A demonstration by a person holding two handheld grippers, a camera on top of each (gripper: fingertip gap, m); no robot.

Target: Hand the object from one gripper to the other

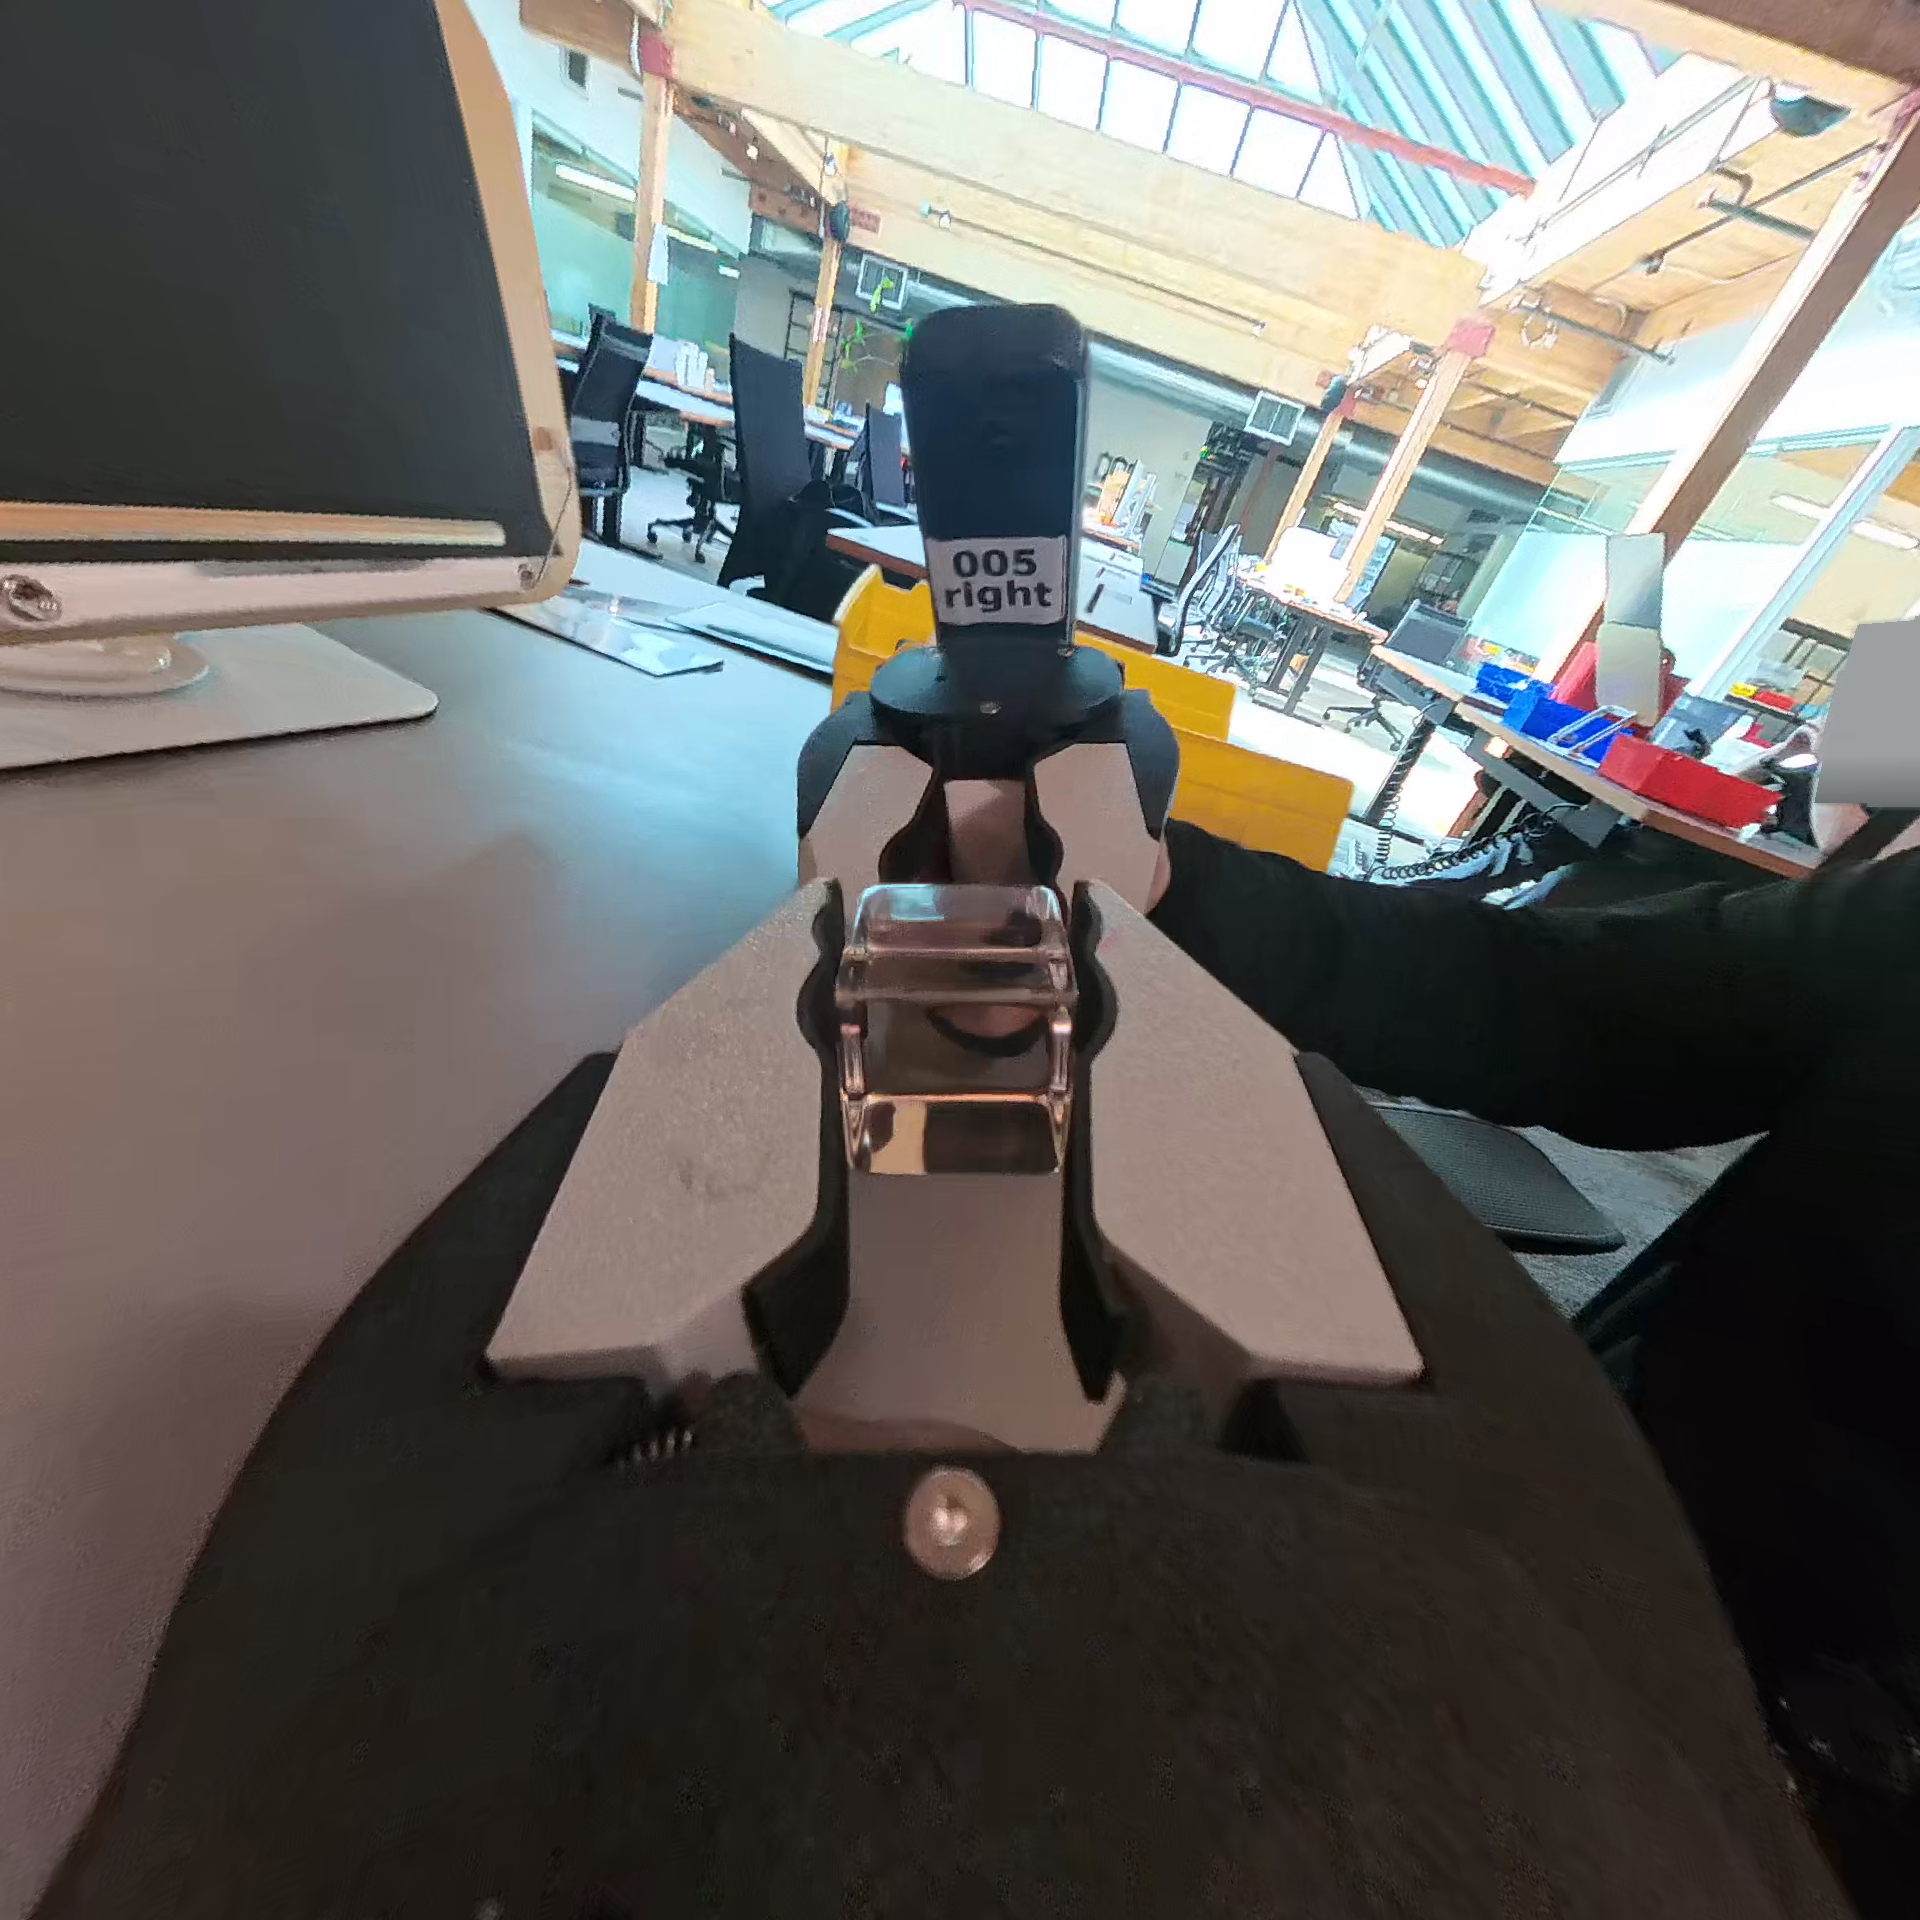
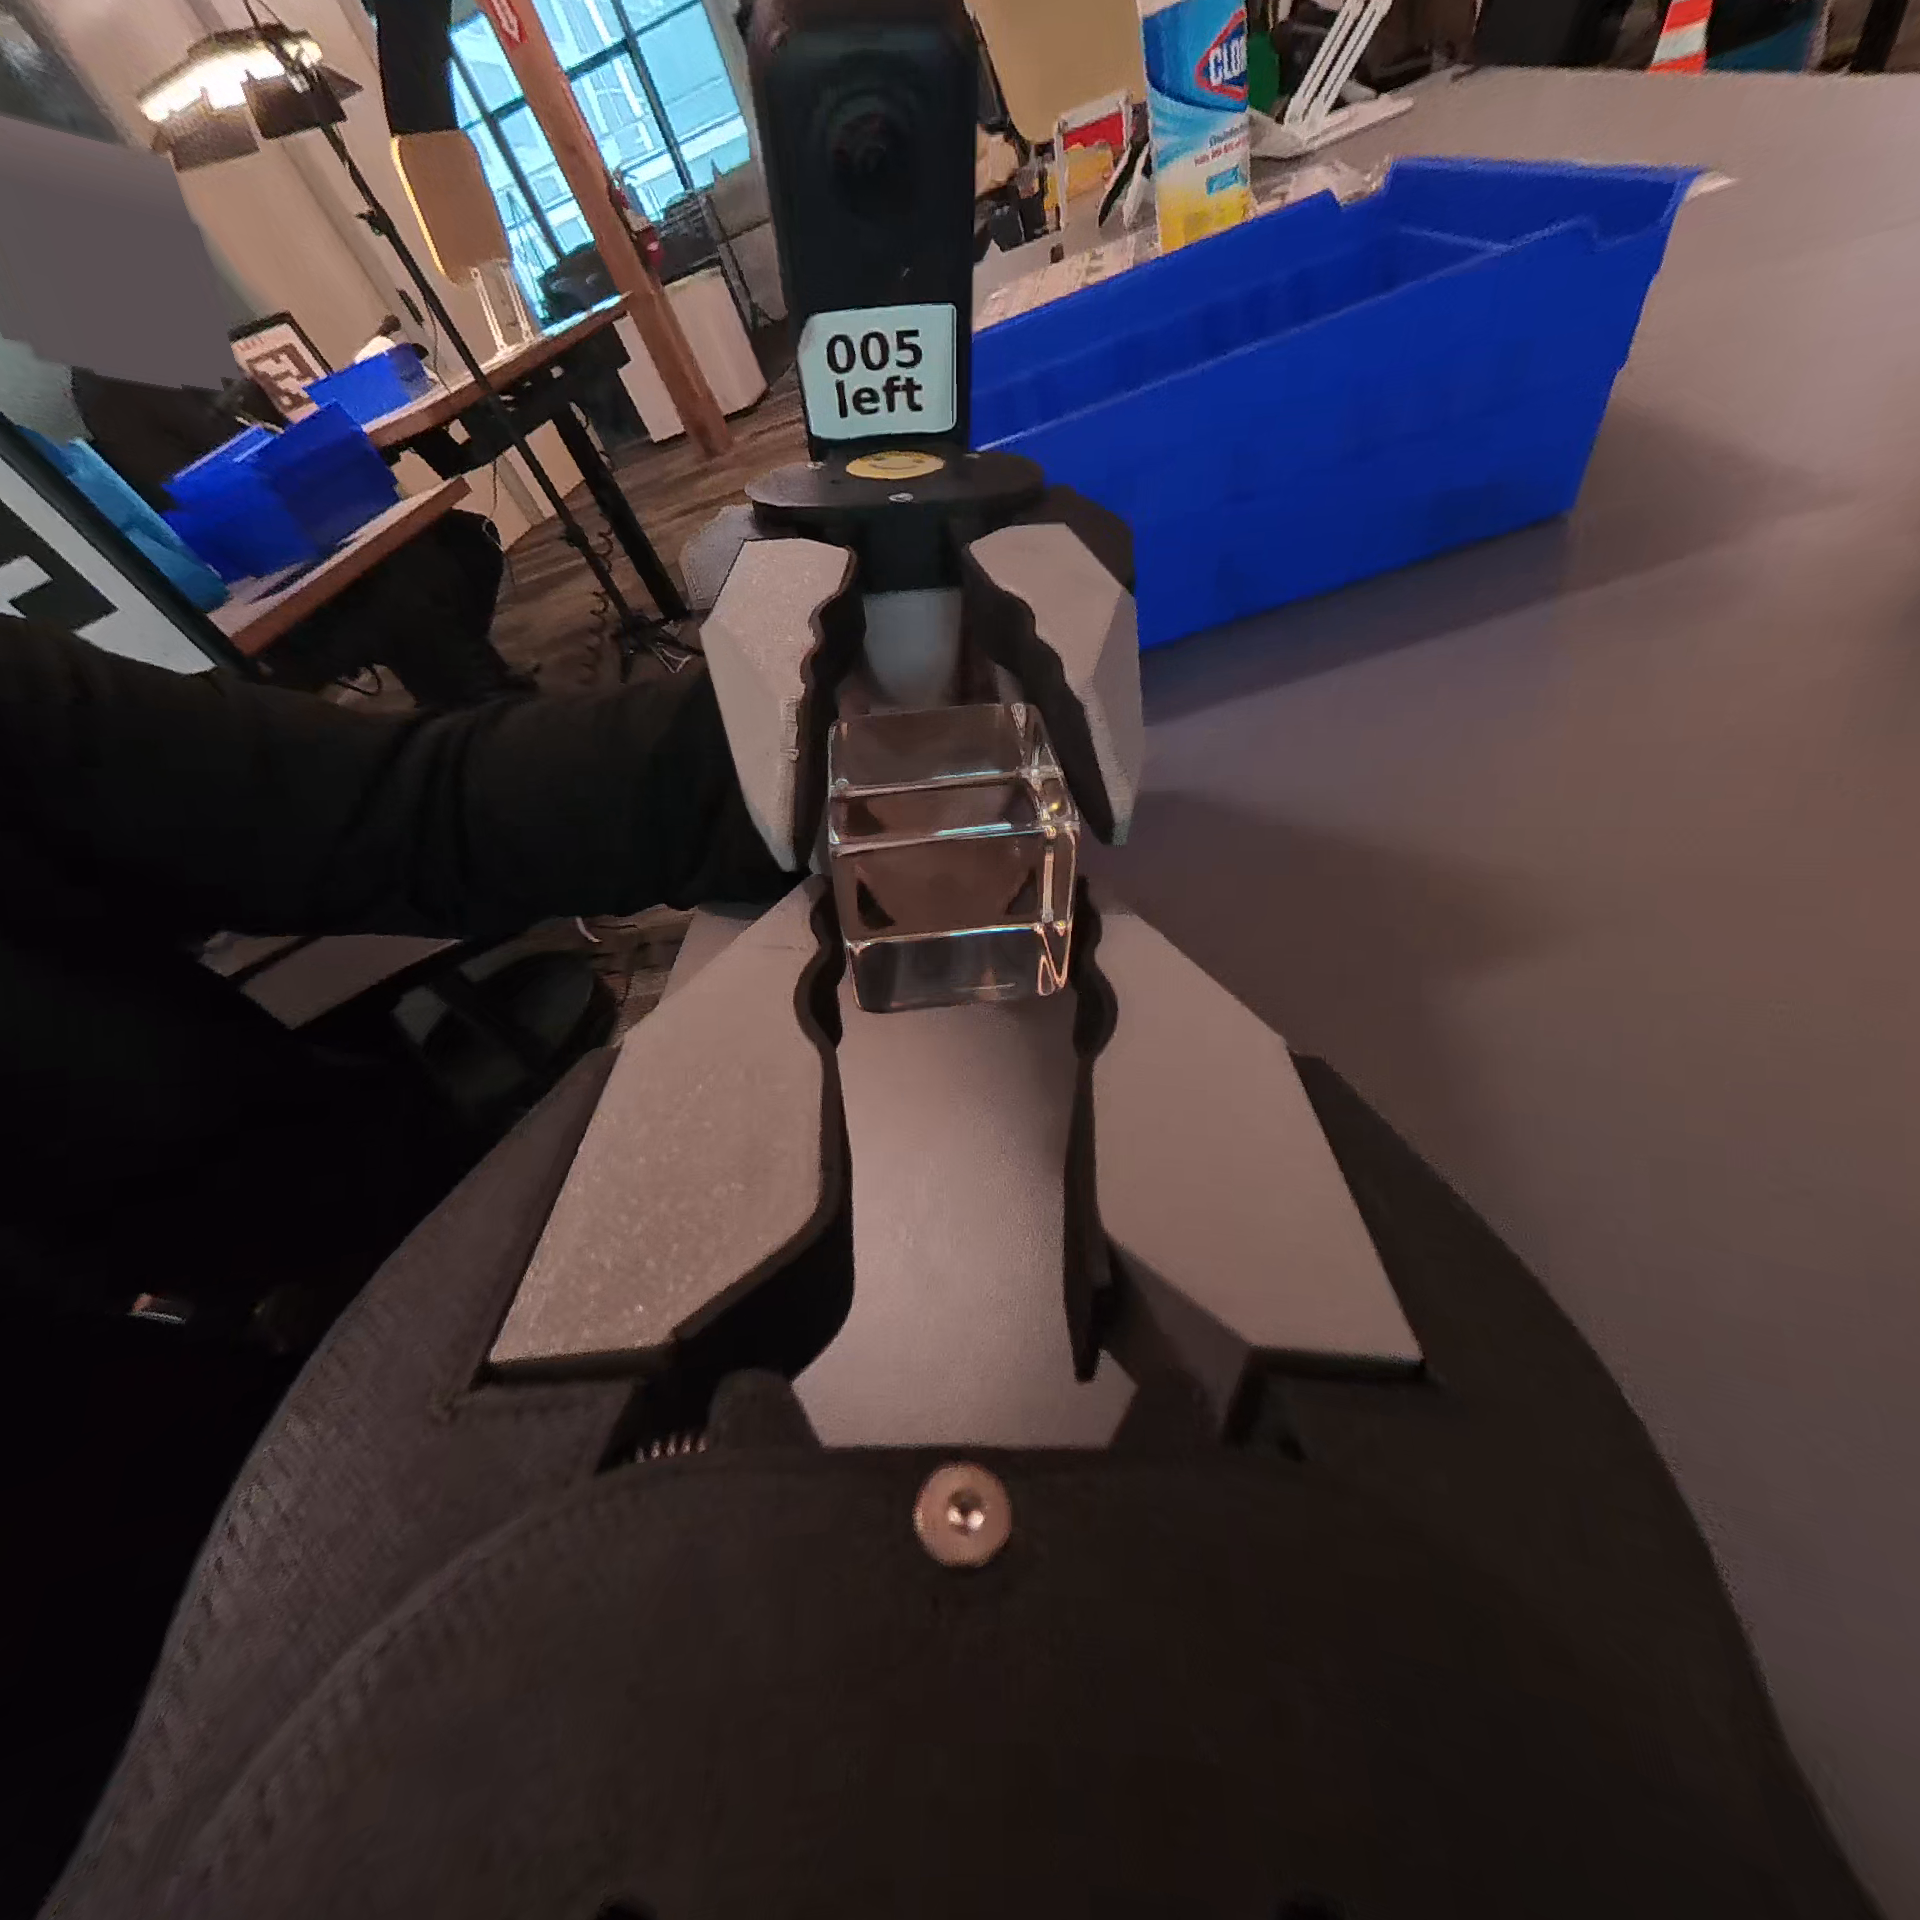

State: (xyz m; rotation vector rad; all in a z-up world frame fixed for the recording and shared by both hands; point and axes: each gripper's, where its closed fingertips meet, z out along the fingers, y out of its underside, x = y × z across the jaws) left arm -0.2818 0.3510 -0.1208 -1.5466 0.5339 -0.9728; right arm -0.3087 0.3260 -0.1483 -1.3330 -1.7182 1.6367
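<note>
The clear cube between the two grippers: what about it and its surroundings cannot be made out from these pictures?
1. Which jaws truly press the clear cube: both views; left gripper and right gripper both flank it, contact too fine to see.
2. The blue bin, its bottom: right wrist view; its near wall hides it.
3. The monitor, its upper part: left wrist view; cut by the edge.

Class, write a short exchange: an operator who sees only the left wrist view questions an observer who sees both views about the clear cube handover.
Operator: Is the right gripper at the clear cube that my left gripper holds?
Observer: Yes; the right wrist view shows its fingertips either side of the cube's near end.
Operator: What stands beyond my gripper?
Observer: A blue bin on the grey table.
</note>
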